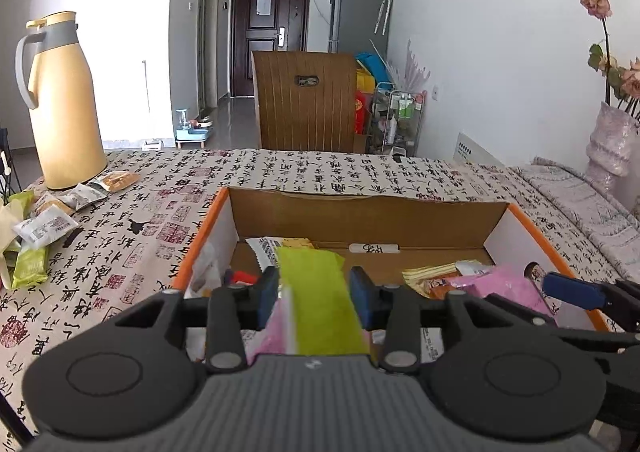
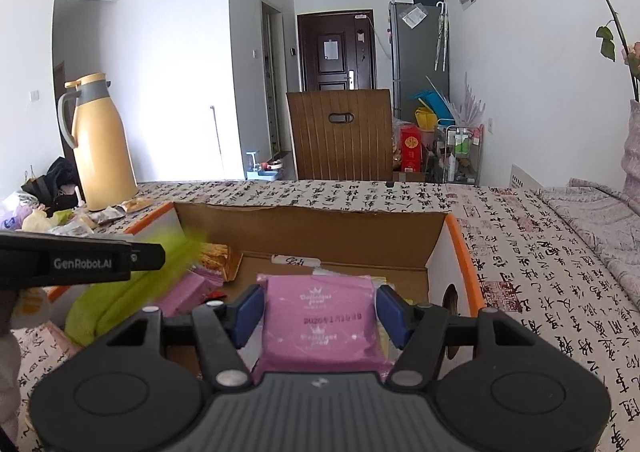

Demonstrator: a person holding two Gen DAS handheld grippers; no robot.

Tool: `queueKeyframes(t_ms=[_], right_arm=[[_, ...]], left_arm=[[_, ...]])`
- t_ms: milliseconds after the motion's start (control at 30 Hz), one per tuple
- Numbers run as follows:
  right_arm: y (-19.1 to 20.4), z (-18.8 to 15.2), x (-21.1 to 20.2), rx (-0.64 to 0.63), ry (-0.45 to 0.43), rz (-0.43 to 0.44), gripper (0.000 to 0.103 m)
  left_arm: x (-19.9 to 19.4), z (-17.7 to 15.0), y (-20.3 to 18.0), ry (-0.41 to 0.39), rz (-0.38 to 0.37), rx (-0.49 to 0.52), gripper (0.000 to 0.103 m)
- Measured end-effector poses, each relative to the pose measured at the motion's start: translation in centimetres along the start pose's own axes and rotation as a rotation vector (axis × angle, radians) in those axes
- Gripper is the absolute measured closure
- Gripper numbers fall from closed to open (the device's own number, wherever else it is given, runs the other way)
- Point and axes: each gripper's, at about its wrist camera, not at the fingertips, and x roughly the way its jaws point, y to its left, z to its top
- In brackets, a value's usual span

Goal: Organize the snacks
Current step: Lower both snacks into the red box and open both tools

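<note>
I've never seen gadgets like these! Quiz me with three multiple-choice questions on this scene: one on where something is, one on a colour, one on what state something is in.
1. Where does the yellow thermos jug stand?
A. inside the cardboard box
B. on the table, left of the box
C. on the floor by the door

2. What colour is the packet between the right gripper's fingers?
A. pink
B. blue
C. white

3. What state is the cardboard box in?
A. taped shut
B. flattened
C. open, with snacks inside

Answers:
1. B, it stands on the calligraphy tablecloth left of the box.
2. A, the pink snack packet fills the gap.
3. C, its top is open and packets lie inside.
</note>
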Motion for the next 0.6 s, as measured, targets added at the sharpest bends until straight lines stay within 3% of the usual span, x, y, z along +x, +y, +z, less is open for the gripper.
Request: queueKeyframes(t_ms=[67,133,200,267,600], right_arm=[[0.0,-0.1,-0.2,-0.002,-0.007,-0.007,0.018],[-0.1,-0.1,-0.4,-0.001,-0.011,-0.012,0.013],[-0.2,-0.1,-0.5,0.006,-0.014,-0.014,0.002],[-0.3,0.0,-0.7,0.013,-0.019,-0.016,0.0],[-0.3,0.1,-0.8,0.017,-0.025,-0.026,0.0]], left_arm=[[-0.1,0.1,0.1,-0.011,0.007,-0.005,0.038],[-0.4,0.1,0.2,-0.028,0.026,-0.012,0.02],[-0.8,0.1,0.2,-0.047,0.049,-0.018,0.012],[-0.9,0.2,0.2,-0.057,0.051,-0.022,0.001],[-1.5,0.4,0.2,-0.074,0.061,-0.031,0.0]])
